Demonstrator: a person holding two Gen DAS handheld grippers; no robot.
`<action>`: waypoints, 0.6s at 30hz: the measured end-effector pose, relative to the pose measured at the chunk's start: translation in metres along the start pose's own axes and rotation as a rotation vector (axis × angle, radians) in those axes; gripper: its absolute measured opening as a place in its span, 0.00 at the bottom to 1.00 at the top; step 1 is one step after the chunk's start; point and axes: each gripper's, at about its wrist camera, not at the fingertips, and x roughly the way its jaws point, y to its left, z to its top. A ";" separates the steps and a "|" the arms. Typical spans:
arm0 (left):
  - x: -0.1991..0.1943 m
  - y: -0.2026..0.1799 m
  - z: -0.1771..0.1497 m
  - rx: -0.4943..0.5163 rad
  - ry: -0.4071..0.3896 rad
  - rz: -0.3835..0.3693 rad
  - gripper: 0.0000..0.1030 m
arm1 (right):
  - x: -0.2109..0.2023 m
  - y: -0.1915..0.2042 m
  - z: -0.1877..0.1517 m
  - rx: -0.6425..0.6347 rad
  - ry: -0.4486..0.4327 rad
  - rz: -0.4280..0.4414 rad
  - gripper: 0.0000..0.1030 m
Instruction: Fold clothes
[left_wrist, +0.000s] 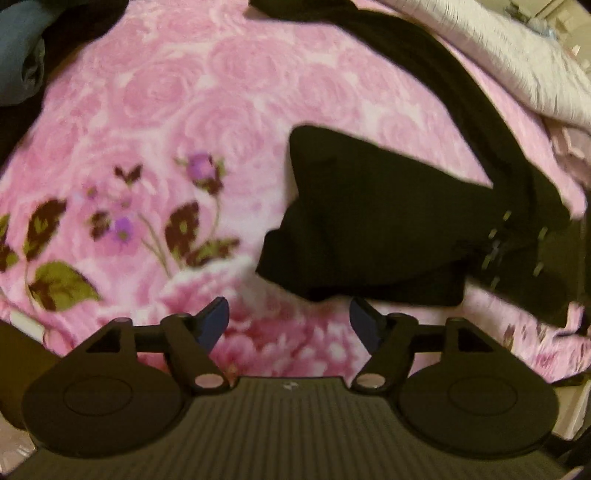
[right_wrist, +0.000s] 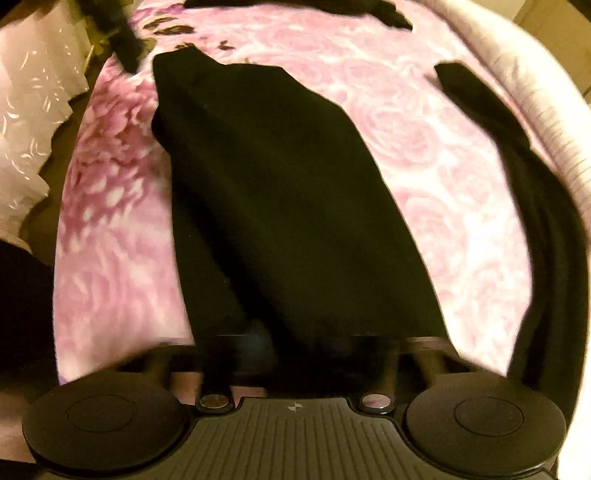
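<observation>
A black garment (right_wrist: 280, 192) lies lengthwise on the pink rose blanket (right_wrist: 424, 155). Its near end runs right into my right gripper (right_wrist: 295, 343). The fingers are drawn in around the bunched cloth and mostly lost against it, and the gripper looks shut on that end. In the left wrist view the same black garment (left_wrist: 369, 229) lies folded over itself, ahead and to the right. My left gripper (left_wrist: 289, 323) hovers just short of its near edge, open, with only blanket between its blue pads (left_wrist: 214, 321).
A long black strip of cloth (right_wrist: 535, 206) curves along the blanket's right side. A white quilt (left_wrist: 517, 62) is heaped at the far right, with grey-blue and dark clothing (left_wrist: 18, 55) at the far left. Pale wrinkled fabric (right_wrist: 29, 110) lies beyond the bed's left edge.
</observation>
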 end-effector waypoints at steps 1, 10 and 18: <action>0.006 -0.002 -0.001 -0.016 0.000 -0.011 0.68 | -0.004 -0.006 0.002 0.013 -0.010 0.007 0.03; 0.057 -0.043 0.032 -0.004 -0.095 -0.081 0.62 | -0.106 -0.077 -0.004 0.322 -0.103 -0.032 0.02; -0.004 -0.070 0.054 0.435 -0.286 0.263 0.08 | -0.124 -0.065 -0.016 0.367 -0.121 -0.006 0.02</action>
